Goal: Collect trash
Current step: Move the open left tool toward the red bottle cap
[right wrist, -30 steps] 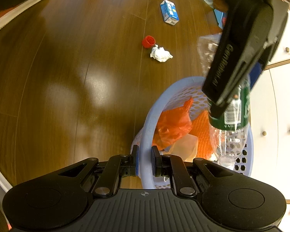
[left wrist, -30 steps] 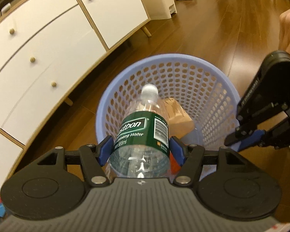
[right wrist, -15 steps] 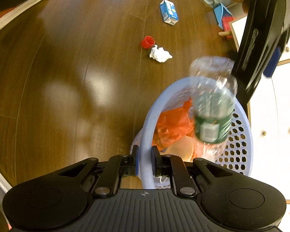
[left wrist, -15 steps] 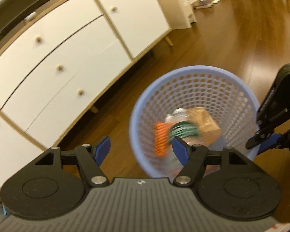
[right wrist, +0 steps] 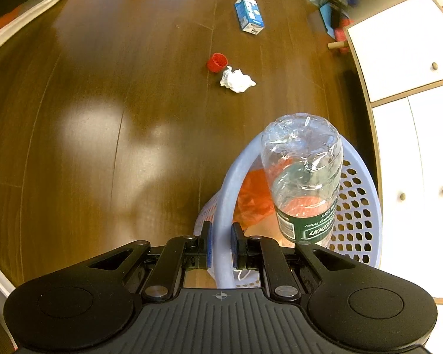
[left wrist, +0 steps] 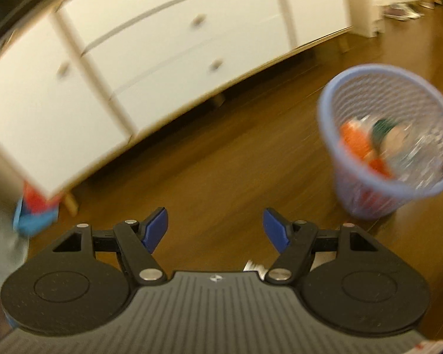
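Our right gripper (right wrist: 220, 246) pinches the near rim of the basket (right wrist: 226, 188), one finger outside the wall and one inside. The basket is a pale blue plastic mesh bin standing on the wood floor (right wrist: 103, 118). Inside it, a clear bottle (right wrist: 305, 177) stands upside down, its green label low and its base poking above the rim. Orange wrapping (right wrist: 252, 194) lies beside the bottle, also inside the basket.

Our left gripper (left wrist: 215, 230) is spread wide and holds nothing; it hangs over bare floor, well to the left of the basket. That view is blurred.

Beyond the basket, a crumpled white tissue (right wrist: 236, 79) rests on the floor, just touching a red cap (right wrist: 217, 62). Farther still lies a small blue carton (right wrist: 249, 14). To the right of the basket stands a white cabinet (right wrist: 413, 103) with small round knobs. Far to the left of the basket, the edge of a shoe (right wrist: 26, 14) shows.
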Available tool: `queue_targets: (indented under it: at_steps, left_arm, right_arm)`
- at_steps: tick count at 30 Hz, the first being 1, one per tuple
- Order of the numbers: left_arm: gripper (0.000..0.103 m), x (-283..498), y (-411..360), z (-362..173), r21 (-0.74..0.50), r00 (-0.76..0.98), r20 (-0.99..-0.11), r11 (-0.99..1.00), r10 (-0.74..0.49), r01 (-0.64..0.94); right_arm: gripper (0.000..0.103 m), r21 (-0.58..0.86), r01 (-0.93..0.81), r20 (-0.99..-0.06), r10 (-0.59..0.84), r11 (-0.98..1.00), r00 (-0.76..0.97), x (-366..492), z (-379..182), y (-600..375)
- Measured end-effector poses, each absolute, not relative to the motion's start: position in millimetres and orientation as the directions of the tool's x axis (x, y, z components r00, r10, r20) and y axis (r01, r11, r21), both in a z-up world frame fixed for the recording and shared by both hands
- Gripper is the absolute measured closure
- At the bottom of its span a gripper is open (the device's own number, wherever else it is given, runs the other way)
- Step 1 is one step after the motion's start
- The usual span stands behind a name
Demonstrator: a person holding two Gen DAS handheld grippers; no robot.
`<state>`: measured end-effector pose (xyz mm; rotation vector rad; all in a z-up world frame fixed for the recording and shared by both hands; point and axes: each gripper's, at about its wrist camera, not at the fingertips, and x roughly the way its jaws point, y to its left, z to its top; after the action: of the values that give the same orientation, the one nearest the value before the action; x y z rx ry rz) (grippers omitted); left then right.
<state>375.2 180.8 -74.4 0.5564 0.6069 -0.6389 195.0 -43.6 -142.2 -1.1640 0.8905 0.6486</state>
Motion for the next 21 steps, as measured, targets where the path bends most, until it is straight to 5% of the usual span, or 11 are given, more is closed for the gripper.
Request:
queue_targets:
  at_steps: [21]
  left_arm:
    - [0.046,386.1,211.8,-241.1,0.197,0.424,-0.848,0.552,-0.318,0.81]
  right_arm:
    - [0.094,-0.452,-0.814,-0.878,-0.022,0.365,0.478,217.2,-143.8,-40.8]
